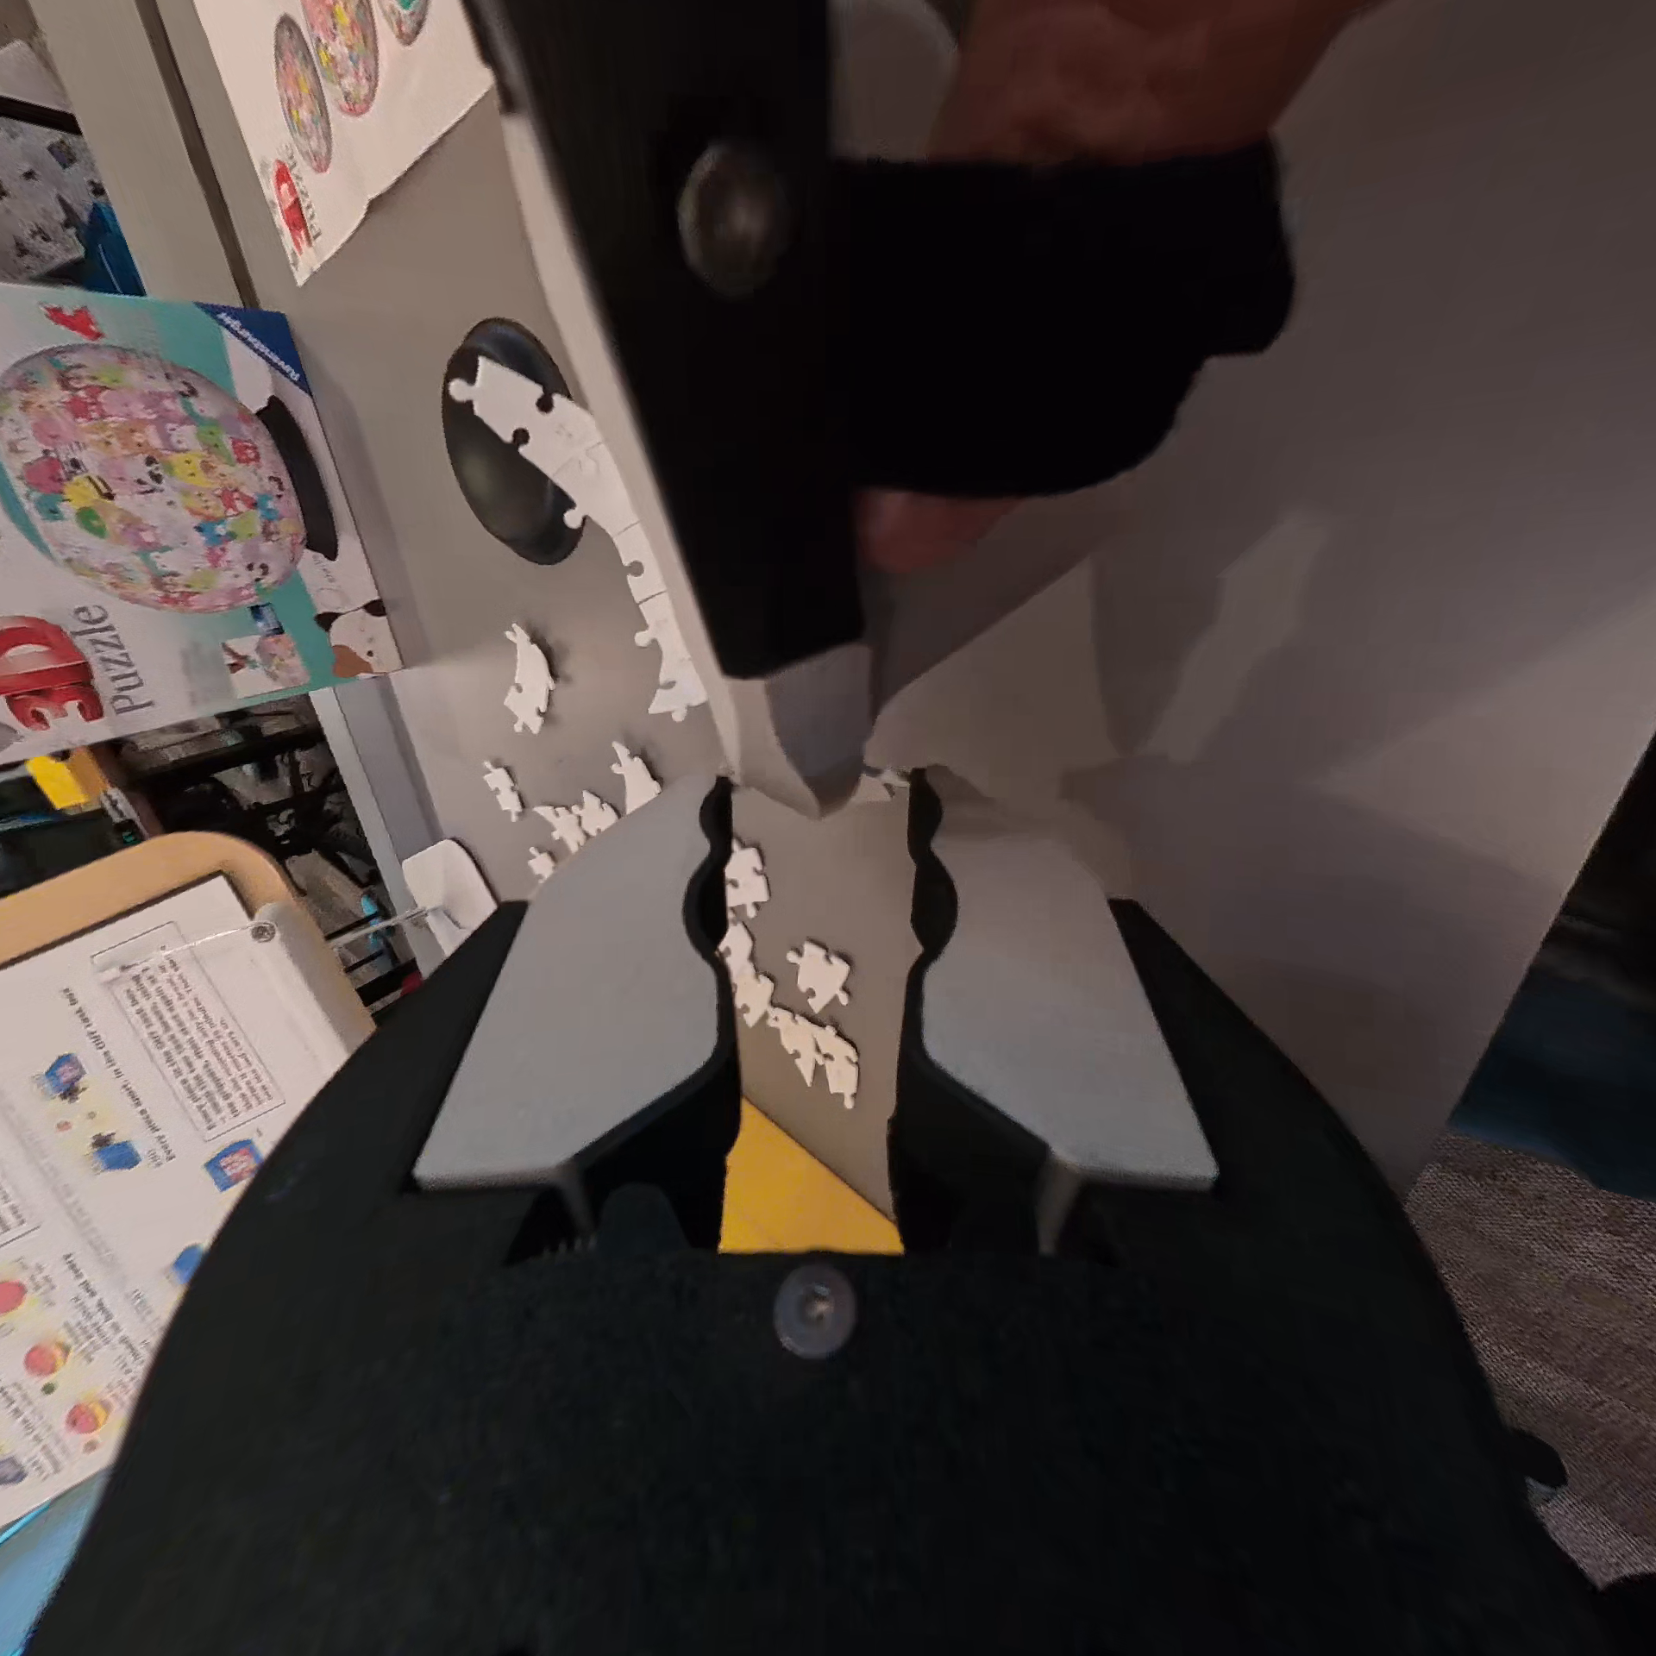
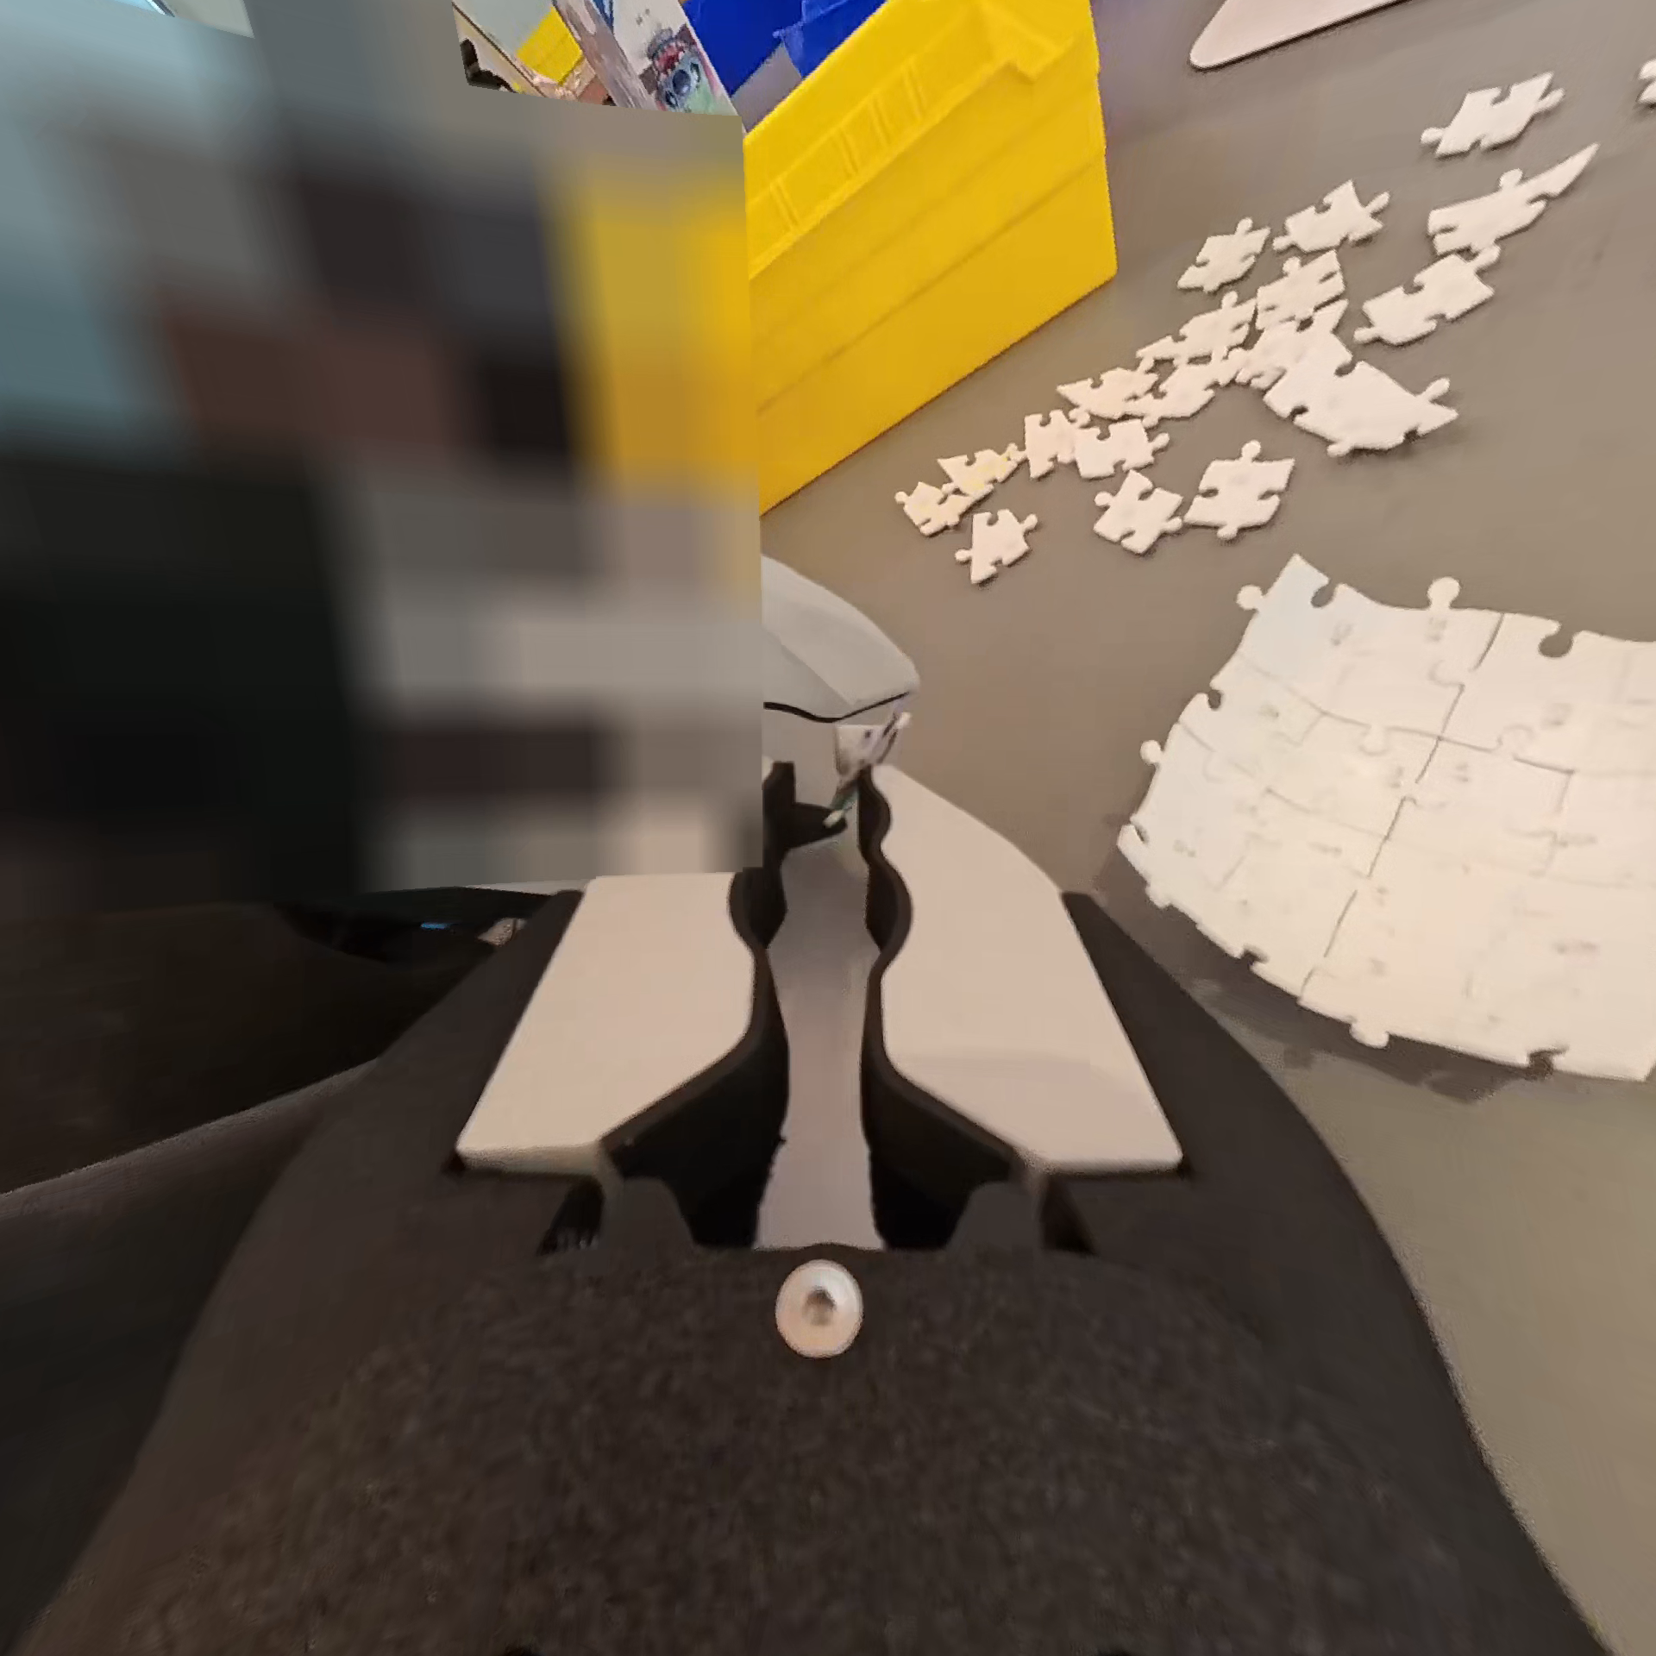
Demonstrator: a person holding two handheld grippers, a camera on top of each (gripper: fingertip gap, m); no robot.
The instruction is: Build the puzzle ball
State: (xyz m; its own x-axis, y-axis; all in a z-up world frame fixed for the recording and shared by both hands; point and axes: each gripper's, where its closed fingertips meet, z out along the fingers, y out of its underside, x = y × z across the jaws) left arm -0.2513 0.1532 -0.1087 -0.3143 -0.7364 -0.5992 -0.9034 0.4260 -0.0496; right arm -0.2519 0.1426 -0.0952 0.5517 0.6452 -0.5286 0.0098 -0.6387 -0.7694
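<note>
My left gripper (image 1: 820, 789) is shut on a small puzzle piece (image 1: 885, 780), held edge to edge at its fingertips. The piece also shows in the right wrist view (image 2: 865, 748), printed side partly visible. My right gripper (image 2: 820, 793) has its jaws a narrow gap apart with nothing between them. Its right fingertip touches the piece. In the left wrist view the right gripper (image 1: 829, 762) comes down from above and covers part of the piece. Loose white pieces (image 2: 1210, 376) and a curved assembled section (image 2: 1398, 824) lie on the grey table (image 2: 1030, 627).
A black stand (image 1: 502, 466) with a curved strip of joined pieces (image 1: 573, 448) sits beyond the loose pieces. The puzzle box (image 1: 170, 502) and a printed sheet (image 1: 358, 116) lie at the left. A yellow bin (image 2: 923, 251) stands at the table's far side. A gloved hand (image 1: 1030, 314) holds the right gripper. The tips of both grippers are at nearly the same place. Both grippers' tips are roughly 12 cm from the curved assembled section (image 2: 1398, 824).
</note>
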